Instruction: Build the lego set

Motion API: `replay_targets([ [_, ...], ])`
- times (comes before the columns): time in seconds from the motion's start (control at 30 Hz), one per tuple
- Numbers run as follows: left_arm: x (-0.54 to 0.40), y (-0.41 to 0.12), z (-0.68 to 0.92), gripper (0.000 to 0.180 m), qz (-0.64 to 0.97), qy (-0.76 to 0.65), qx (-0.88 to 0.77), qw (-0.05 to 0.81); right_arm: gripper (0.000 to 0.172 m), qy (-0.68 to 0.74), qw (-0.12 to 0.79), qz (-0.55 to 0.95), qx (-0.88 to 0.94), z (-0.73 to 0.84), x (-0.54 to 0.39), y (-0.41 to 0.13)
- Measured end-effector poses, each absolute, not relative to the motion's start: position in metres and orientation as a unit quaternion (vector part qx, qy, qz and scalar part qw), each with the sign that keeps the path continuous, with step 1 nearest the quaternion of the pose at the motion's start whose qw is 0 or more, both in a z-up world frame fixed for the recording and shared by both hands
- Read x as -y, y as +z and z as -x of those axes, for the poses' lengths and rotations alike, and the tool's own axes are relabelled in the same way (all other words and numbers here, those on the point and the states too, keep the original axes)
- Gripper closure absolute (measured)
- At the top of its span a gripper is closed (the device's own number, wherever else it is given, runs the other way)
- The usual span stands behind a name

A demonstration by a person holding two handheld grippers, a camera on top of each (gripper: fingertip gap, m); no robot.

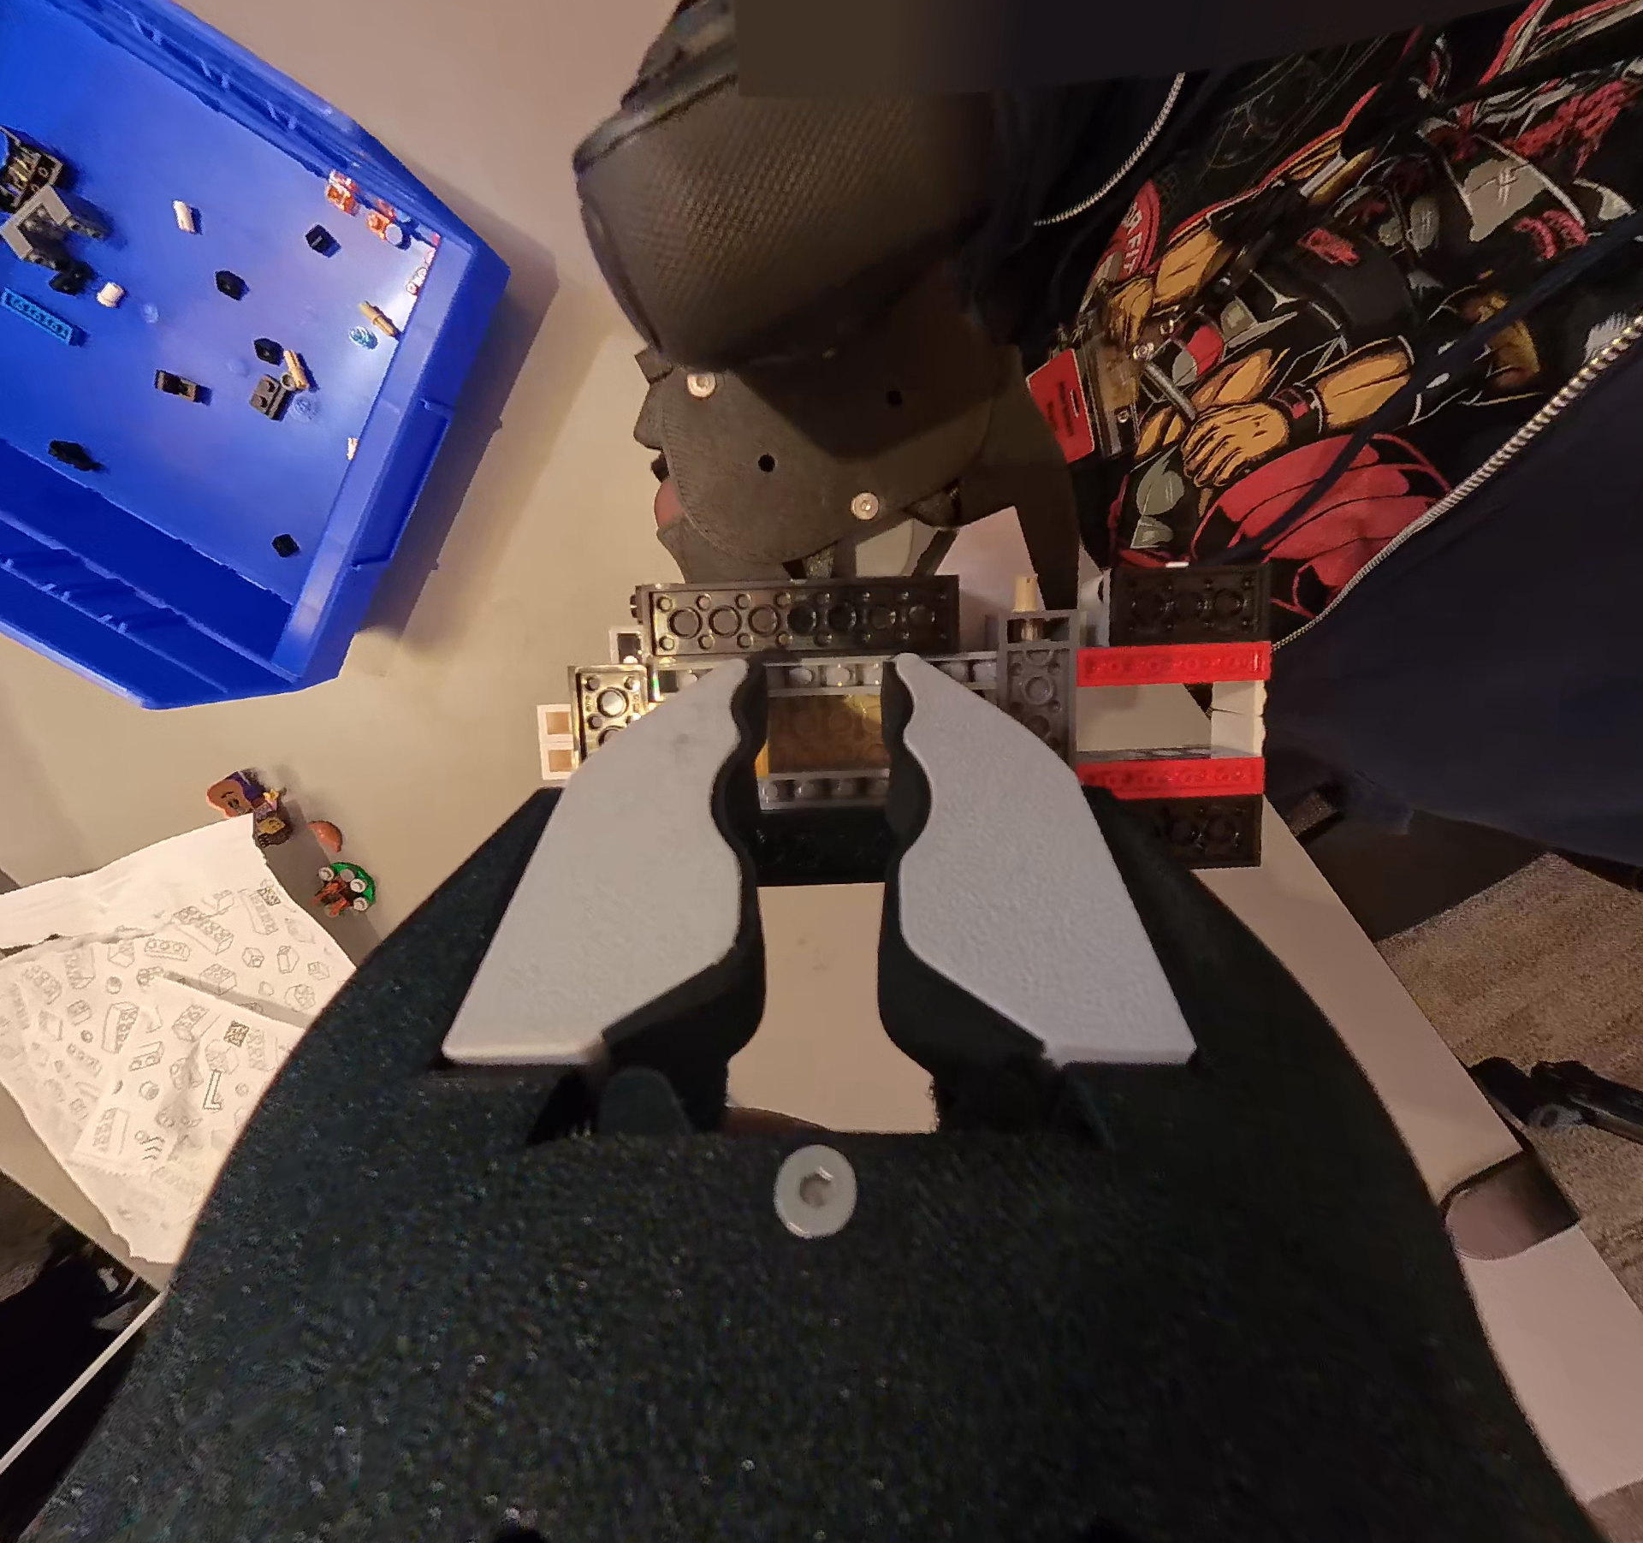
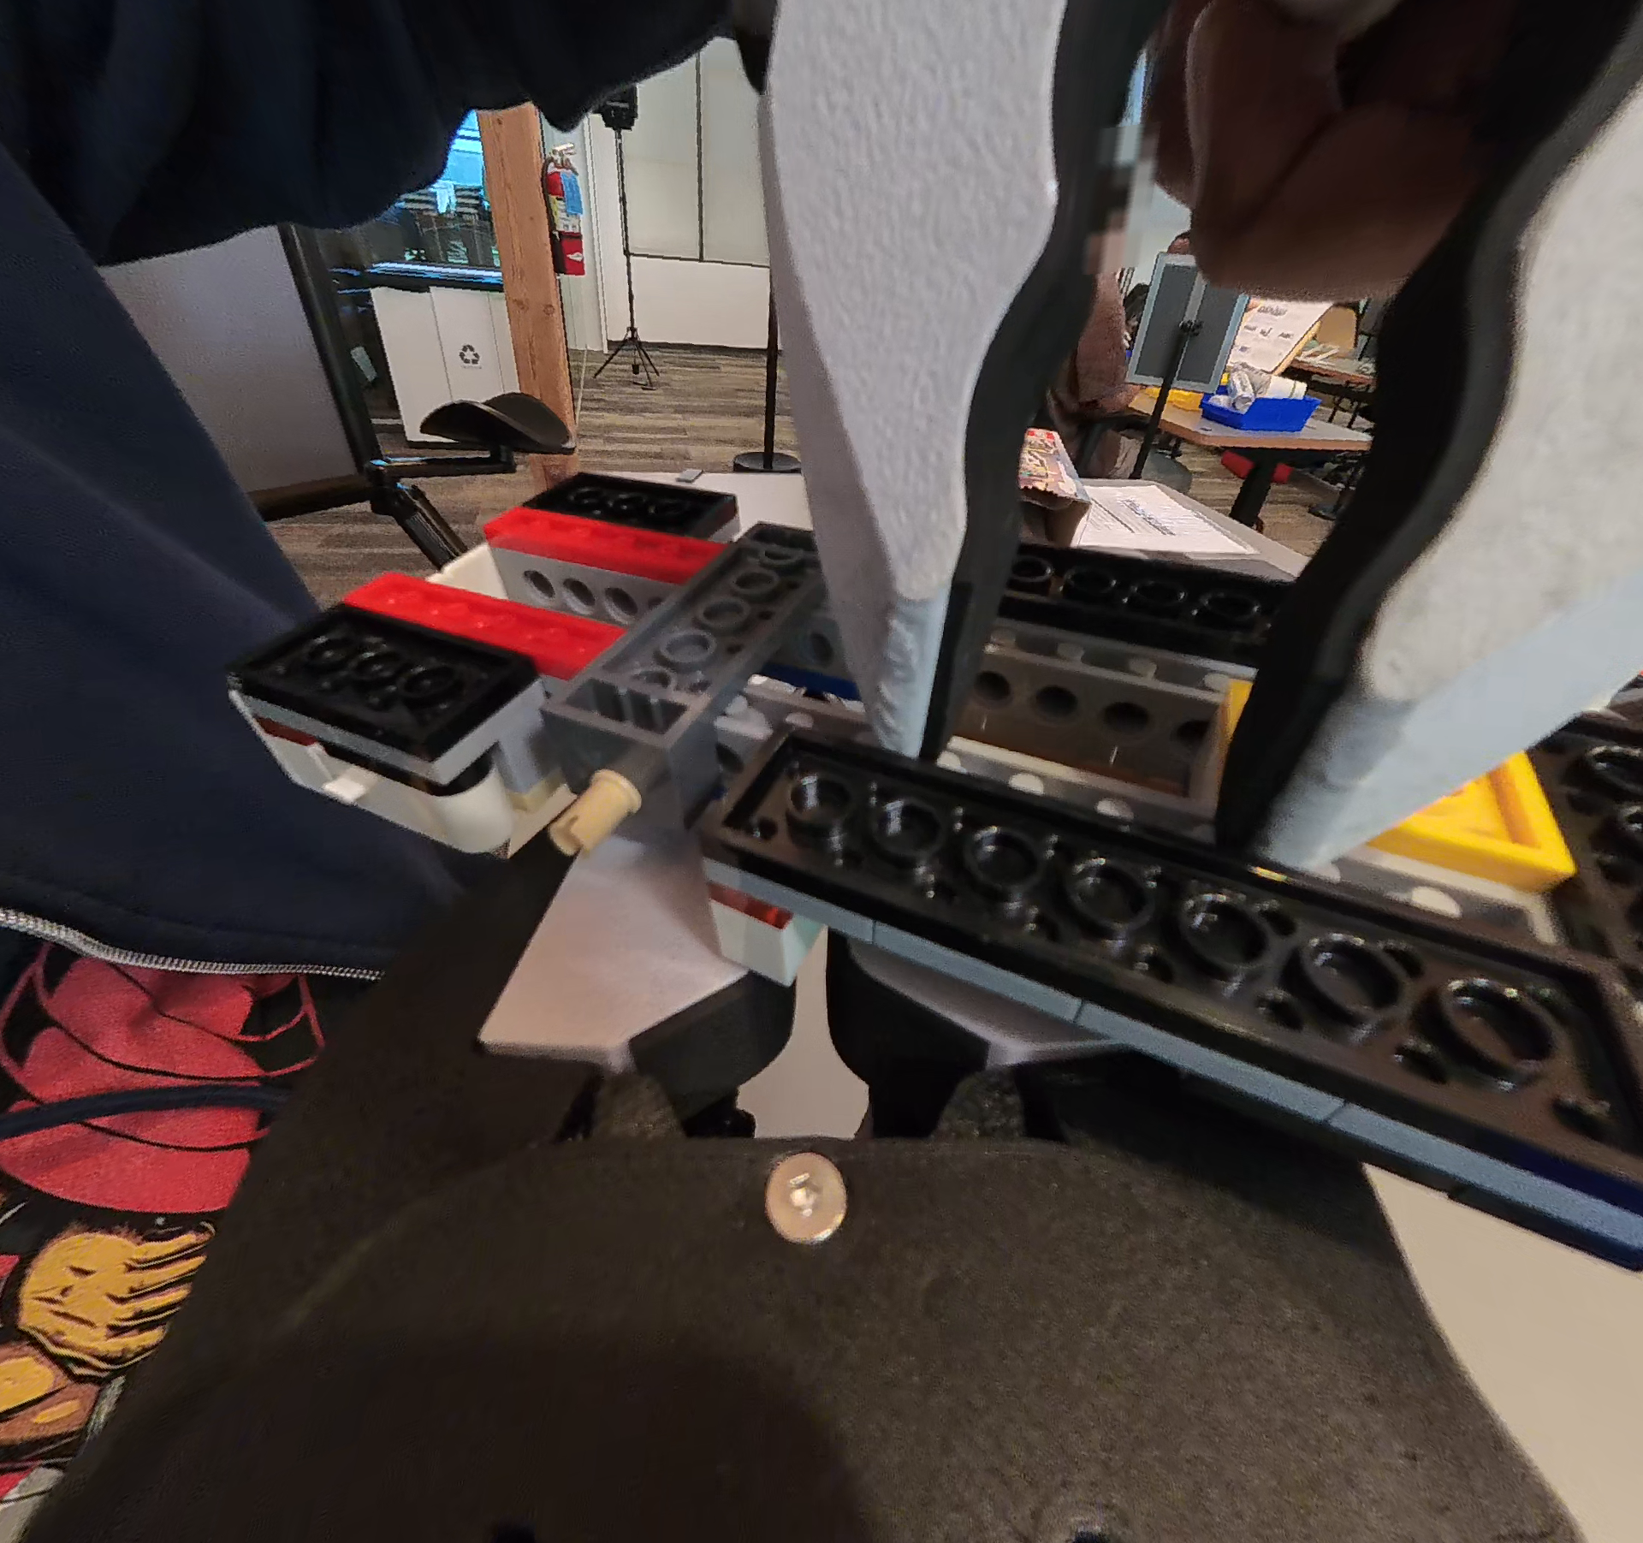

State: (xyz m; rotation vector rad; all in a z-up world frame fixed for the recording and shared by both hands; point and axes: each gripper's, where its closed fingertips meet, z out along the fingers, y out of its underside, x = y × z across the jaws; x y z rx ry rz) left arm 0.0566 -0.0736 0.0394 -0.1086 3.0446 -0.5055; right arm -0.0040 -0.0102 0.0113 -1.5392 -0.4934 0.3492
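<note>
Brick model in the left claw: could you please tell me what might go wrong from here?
1. The left claw appears to pinch only the narrow grey frame of the multicoloured plastic brick model. The long black studded plate and the red-and-black end section overhang, so they might twist or snap off.
2. The tan plastic pin protrudes from its dark grey beam and could slip out.

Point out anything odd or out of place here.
The model is upside down: its black plates' hollow undersides face up. A tan pin sticks partway out of its dark grey plate. On the table, small figure bits lie scattered beside torn paper.
</note>
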Motion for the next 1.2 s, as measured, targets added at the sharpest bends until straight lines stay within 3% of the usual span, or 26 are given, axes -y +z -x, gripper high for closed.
replay_targets([
  [0.73,0.072,0.033,-0.057,0.156,0.046,-0.159,-0.986,0.022,0.089,0.167,0.671,0.686,0.228,0.006,0.01,0.004],
  [0.8,0.072,0.032,-0.059,0.156,0.045,-0.146,-0.988,0.033,0.172,0.164,0.678,0.679,0.229,0.003,0.01,0.004],
  [0.83,0.073,0.032,-0.059,0.156,0.044,-0.143,-0.988,0.036,0.172,0.17,0.686,0.669,0.231,0.003,0.011,0.007],
  [0.87,0.075,0.033,-0.059,0.156,0.044,-0.141,-0.988,0.036,0.089,0.174,0.691,0.662,0.233,0.004,0.012,0.009],
  [1.2,0.076,0.038,-0.057,0.15,0.042,-0.096,-0.993,0.055,0.089,0.186,0.699,0.648,0.24,0.01,0.015,0.015],
])
